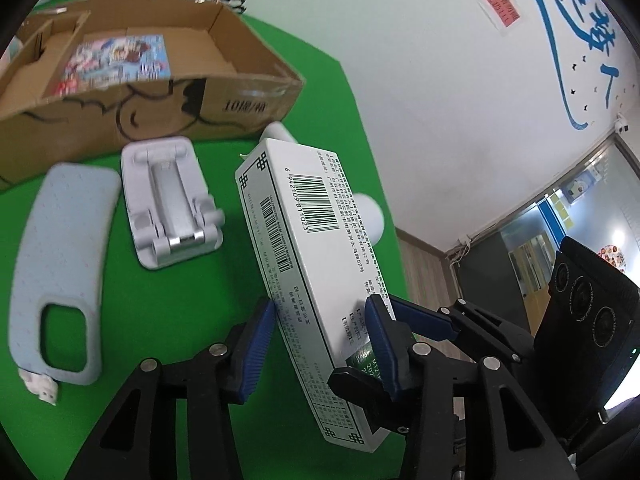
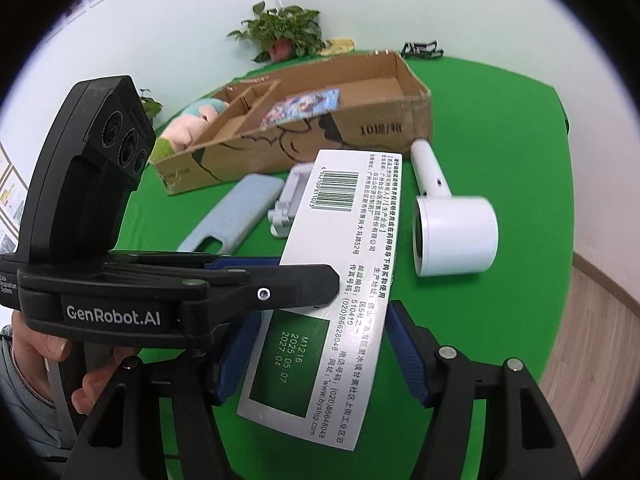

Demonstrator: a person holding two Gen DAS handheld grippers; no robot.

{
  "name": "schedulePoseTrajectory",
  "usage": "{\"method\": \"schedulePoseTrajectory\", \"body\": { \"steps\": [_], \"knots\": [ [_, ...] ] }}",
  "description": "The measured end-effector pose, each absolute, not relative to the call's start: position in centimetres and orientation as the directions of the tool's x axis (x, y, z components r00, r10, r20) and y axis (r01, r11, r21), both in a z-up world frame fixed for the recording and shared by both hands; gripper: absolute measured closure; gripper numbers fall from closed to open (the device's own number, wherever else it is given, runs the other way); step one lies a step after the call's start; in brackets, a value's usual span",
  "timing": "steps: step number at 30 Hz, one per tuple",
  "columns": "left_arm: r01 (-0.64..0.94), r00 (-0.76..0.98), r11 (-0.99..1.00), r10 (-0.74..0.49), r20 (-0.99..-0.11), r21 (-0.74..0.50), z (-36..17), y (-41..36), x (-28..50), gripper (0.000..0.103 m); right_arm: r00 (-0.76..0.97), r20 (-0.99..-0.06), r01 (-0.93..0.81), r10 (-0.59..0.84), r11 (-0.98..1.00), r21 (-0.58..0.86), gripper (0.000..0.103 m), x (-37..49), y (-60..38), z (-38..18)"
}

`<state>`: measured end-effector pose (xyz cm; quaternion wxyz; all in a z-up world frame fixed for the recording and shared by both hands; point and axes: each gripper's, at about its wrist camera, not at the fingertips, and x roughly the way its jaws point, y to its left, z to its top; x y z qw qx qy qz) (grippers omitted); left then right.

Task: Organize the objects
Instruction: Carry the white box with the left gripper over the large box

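Observation:
A long white carton with barcodes hangs tilted above the green table. My left gripper is shut on its near end, blue pads pressing both narrow sides. My right gripper is shut on the same end across its wide face. In the right wrist view, the left gripper's black finger crosses the carton from the left. Farther off stands an open cardboard box with a colourful pack lying in it.
On the cloth lie a pale blue phone case, a white folding stand and a white handled roller. A plush toy and a potted plant sit behind the box. The table edge is at right.

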<state>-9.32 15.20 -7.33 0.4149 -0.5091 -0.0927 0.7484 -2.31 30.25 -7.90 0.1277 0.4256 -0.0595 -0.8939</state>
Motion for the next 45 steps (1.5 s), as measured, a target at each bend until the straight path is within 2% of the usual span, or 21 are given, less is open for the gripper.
{"method": "schedulePoseTrajectory", "body": {
  "steps": [14,23,36,45],
  "knots": [
    [-0.582,-0.334,-0.659,0.728,-0.599,-0.477,2.2,12.1,-11.5,0.063,-0.739,-0.609,0.297,-0.287,-0.951,0.089,0.039,-5.1,27.6,-1.4],
    [-0.583,-0.392,-0.682,0.712,-0.583,-0.441,4.8,10.5,-15.3,0.063,-0.768,-0.557,0.328,-0.314,-0.941,0.079,0.039,-8.5,26.7,0.7],
    [-0.548,-0.384,-0.703,0.692,-0.611,-0.452,4.9,12.9,-24.3,0.063,-0.754,-0.578,0.331,-0.311,-0.941,0.075,0.039,-16.0,27.3,1.5],
    [-0.482,-0.352,-0.728,0.670,-0.654,-0.487,3.0,14.3,-31.5,0.063,-0.683,-0.649,0.344,-0.335,-0.932,0.119,0.039,-23.3,27.6,1.1]
  ]
}}
